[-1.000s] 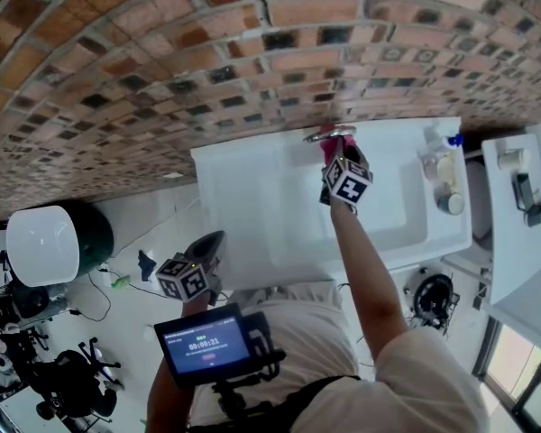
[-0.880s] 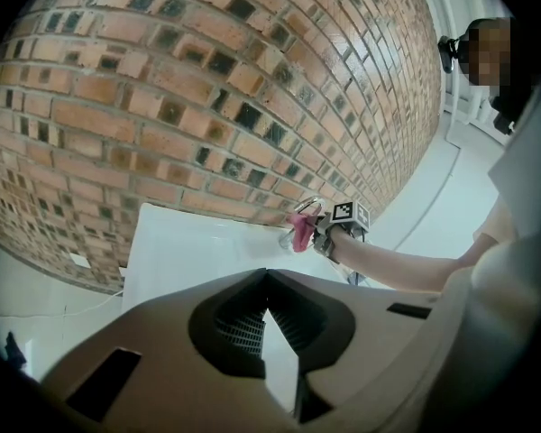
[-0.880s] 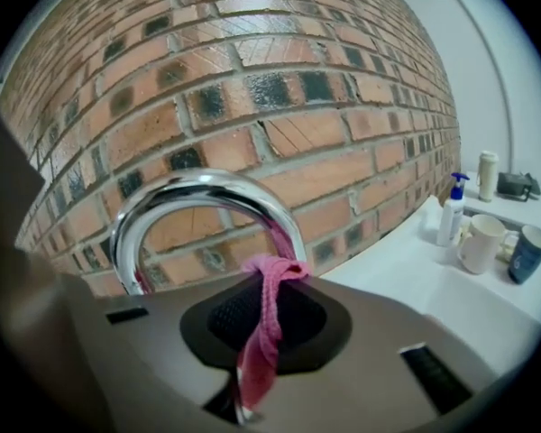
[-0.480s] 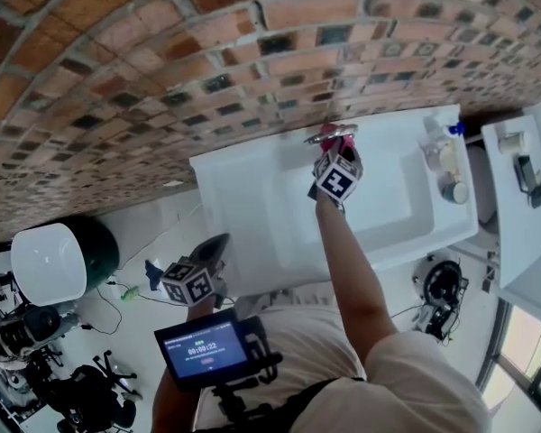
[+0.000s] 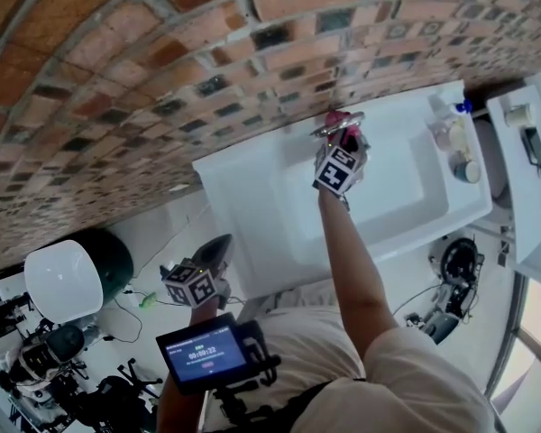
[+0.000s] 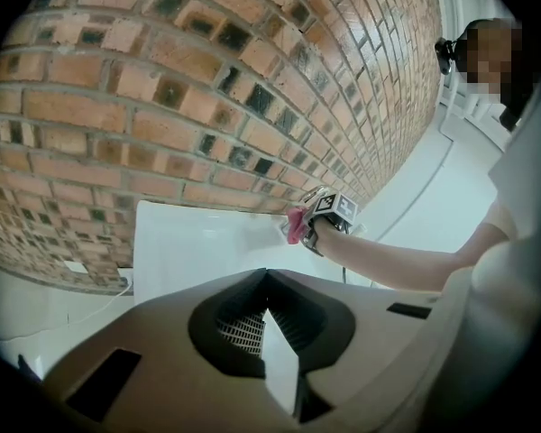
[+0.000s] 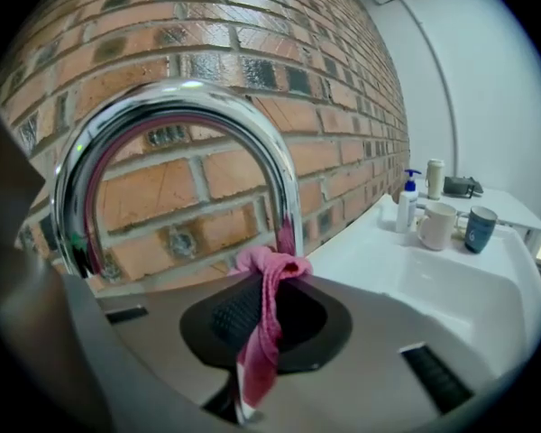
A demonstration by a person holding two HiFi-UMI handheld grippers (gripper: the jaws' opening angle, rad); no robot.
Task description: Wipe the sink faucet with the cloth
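Observation:
A curved chrome faucet [image 7: 185,124] rises at the back of the white sink [image 5: 415,174], against the brick wall. My right gripper [image 5: 343,147] is shut on a pink cloth [image 7: 263,318], and the bunched end of the cloth sits right by the faucet's stem. In the head view the faucet [image 5: 336,124] shows just past that gripper, with the cloth [image 5: 335,119] at it. My left gripper [image 5: 209,253] hangs low at the left, away from the sink, shut with nothing in it. The left gripper view shows the cloth [image 6: 295,225] far off.
A soap bottle [image 7: 406,201], a white mug [image 7: 437,225] and a blue cup [image 7: 479,228] stand on the sink's right ledge. A white counter [image 5: 532,133] with small items lies further right. A white stool [image 5: 63,280] and cables lie on the floor at left.
The right gripper has moved a little further up along the faucet with the cloth. The head view has shifted. The left gripper stays low at the left.

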